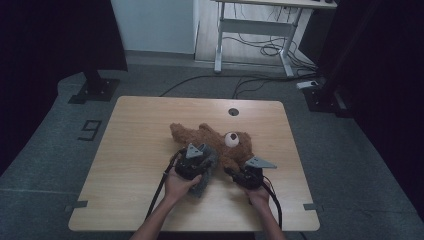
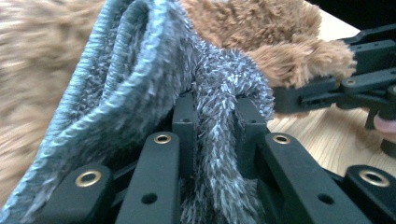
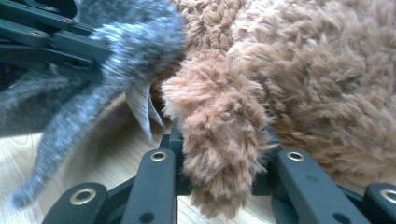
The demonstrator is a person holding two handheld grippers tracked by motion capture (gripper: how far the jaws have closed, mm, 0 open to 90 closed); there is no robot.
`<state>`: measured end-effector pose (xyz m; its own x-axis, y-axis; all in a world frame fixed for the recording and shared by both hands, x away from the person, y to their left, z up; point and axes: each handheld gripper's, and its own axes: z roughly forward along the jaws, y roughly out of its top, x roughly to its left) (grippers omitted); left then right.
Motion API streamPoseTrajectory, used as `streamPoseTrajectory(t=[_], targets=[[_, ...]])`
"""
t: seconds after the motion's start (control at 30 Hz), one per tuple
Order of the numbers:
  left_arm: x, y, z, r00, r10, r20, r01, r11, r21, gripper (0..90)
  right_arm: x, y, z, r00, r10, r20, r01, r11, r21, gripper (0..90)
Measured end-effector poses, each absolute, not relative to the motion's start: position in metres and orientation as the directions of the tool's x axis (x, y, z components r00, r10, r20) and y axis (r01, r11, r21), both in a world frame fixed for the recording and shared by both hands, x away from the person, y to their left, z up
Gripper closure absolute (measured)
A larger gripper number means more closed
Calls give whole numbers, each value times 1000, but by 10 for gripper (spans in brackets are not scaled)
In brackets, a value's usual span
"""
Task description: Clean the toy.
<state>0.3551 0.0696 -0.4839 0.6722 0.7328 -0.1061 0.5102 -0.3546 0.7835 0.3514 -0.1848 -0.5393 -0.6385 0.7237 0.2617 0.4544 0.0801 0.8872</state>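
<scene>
A brown teddy bear [image 1: 220, 136] lies on its back in the middle of the wooden table [image 1: 135, 130]. A grey fuzzy cloth [image 1: 206, 175] covers its lower body. My left gripper [image 1: 200, 159] is shut on a fold of the grey cloth [image 2: 140, 70], which is pinched between the pads [image 2: 184, 121]. My right gripper [image 1: 236, 169] is shut on a brown furry limb [image 3: 219, 135] of the bear, and the limb's end hangs down between the jaws. A white label [image 3: 142, 109] dangles from the cloth next to that limb. The two grippers are close together, side by side.
The table has a round cable hole [image 1: 233, 111] near its far edge. Bare wood lies to the left and right of the bear. Beyond the table stand a white desk frame [image 1: 250, 30], floor cables [image 1: 260, 50] and a black stand base [image 1: 95, 90].
</scene>
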Motion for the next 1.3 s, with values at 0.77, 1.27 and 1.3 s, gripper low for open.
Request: streamPoseTrajectory(t=[0.77,1.27,1.3], targets=[[342,88,-446,683,718,-133,462,-284,840,736,353,-187,-541,-662,693,283,465,84,882,697],[366,28,-483,691,716,-97,508,-386,770,735,352,-188,-543,-670,685,288,470,91,878,699],[366,33,-484,688,719,-101,512,-382,769,736,352,-188,-543,-670,684,290,471,90,878,699]])
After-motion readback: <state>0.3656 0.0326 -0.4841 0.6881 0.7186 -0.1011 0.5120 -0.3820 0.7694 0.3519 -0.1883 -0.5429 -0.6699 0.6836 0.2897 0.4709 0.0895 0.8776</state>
